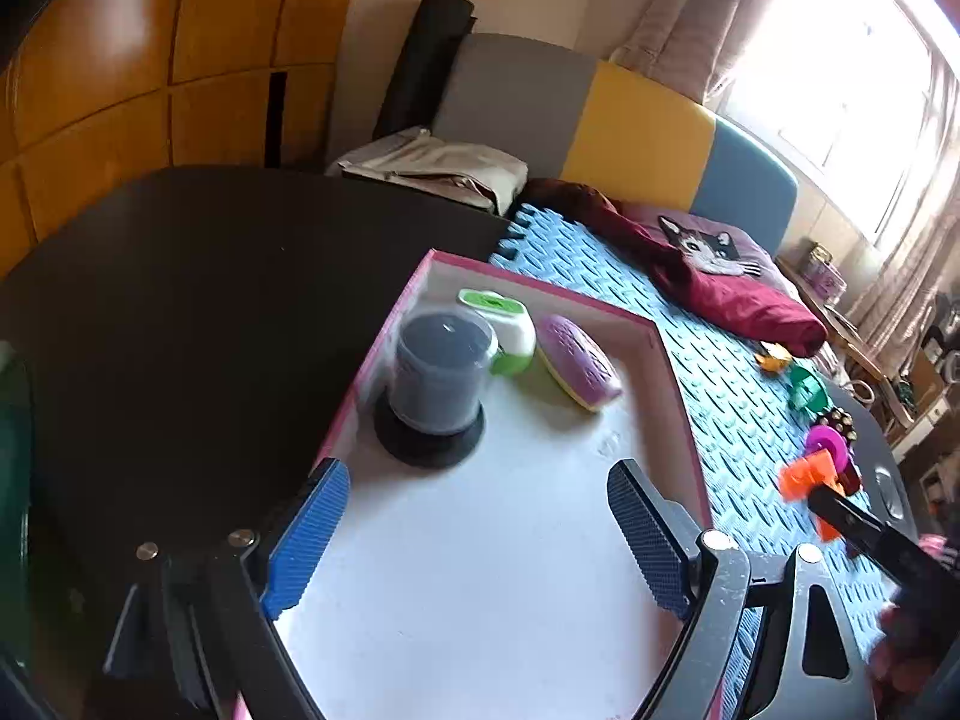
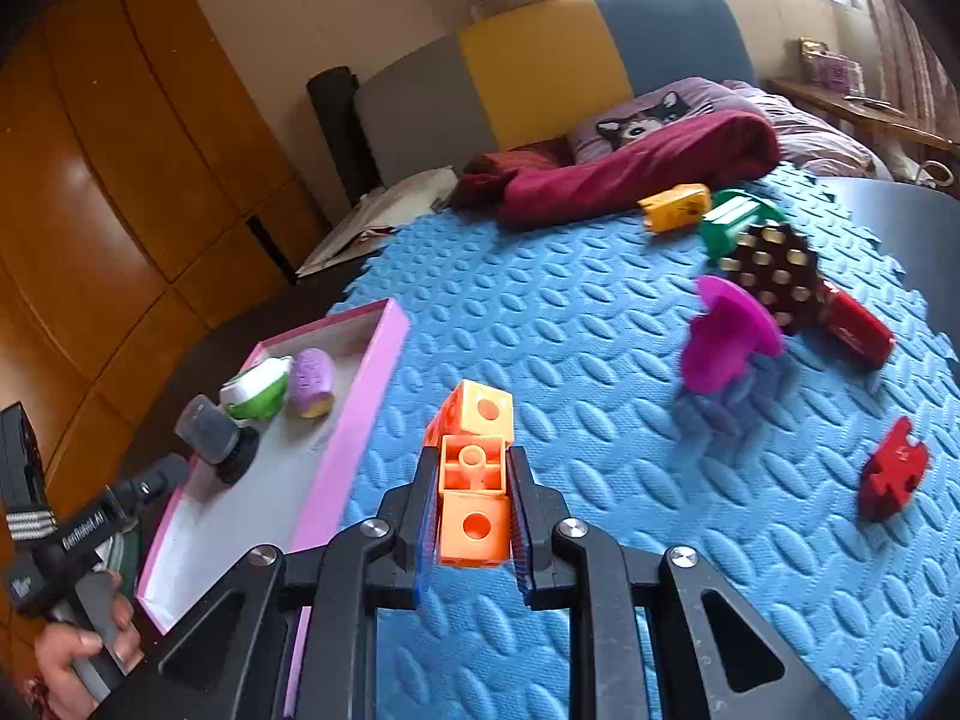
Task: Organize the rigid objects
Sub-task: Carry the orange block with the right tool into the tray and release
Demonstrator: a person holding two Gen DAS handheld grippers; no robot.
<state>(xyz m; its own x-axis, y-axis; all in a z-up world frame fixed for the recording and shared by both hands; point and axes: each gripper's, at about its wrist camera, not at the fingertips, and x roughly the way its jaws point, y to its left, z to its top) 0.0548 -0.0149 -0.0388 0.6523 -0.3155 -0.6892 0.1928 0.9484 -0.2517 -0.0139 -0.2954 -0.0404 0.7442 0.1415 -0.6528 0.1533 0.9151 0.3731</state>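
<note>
Right gripper (image 2: 471, 516): I am clamping the orange block piece (image 2: 471, 480) between both pads, lifted over the blue foam mat (image 2: 600, 360).
Left gripper (image 1: 474, 540): I am holding it wide apart with nothing between the fingers, hovering above the pink tray (image 1: 672, 360).
Block handling: I am judging it light, hard plastic, stiff and a little slick; flat side faces are giving the pads good purchase, so a mid-body hold looks right.
Block axis: its long axis is running away from the camera along the fingers, far end tipped up and a little left toward the tray.
Tray contents: grey lidded jar (image 1: 441, 369), green-white container (image 1: 504, 330) and purple case (image 1: 579, 369) are crowding the far corner.
</note>
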